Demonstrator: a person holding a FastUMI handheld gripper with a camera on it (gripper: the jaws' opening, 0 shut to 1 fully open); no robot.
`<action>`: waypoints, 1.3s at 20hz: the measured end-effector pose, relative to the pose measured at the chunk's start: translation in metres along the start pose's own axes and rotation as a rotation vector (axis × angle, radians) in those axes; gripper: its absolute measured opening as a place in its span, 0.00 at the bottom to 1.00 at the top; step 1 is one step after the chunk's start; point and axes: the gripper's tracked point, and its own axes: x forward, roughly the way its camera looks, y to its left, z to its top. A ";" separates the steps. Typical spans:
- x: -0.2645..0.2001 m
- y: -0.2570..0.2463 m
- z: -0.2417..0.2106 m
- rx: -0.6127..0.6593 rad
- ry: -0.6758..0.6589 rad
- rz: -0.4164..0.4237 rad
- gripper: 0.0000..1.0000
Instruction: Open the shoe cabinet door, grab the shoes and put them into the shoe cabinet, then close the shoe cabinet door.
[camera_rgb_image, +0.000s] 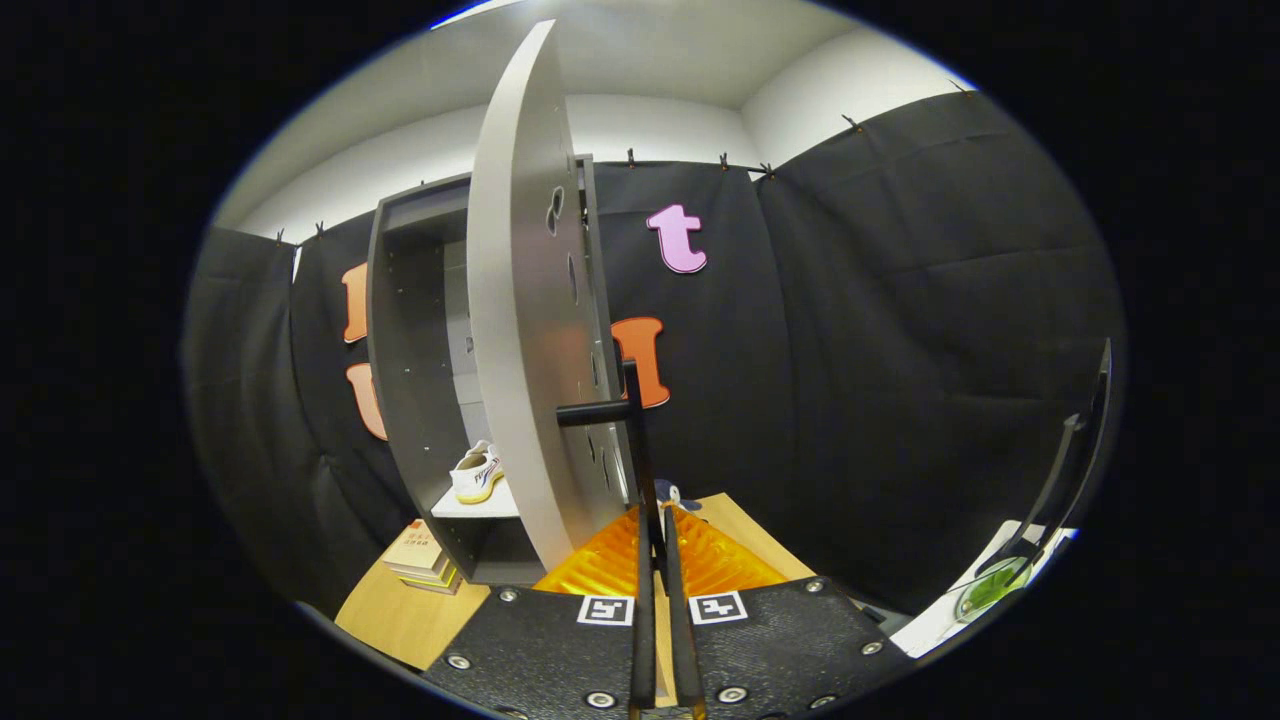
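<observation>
The claw (657, 520) is pinched nearly shut on the upright bar of the door handle (632, 420), its fingers pressing it from both sides. The door (520, 300) stands edge-on just ahead and left of the claw, swung wide open. Beyond the door, a shoe (476, 473) sits on a shelf inside the cabinet (400, 330) on the desk (400, 615), so closing looks like a swing leftward toward the opening.
</observation>
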 end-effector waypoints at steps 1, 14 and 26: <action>-0.001 -0.002 0.000 -0.011 0.001 -0.005 0.06; -0.041 -0.024 0.002 -0.040 -0.001 -0.088 0.06; -0.079 0.045 0.001 -0.064 -0.003 -0.036 0.06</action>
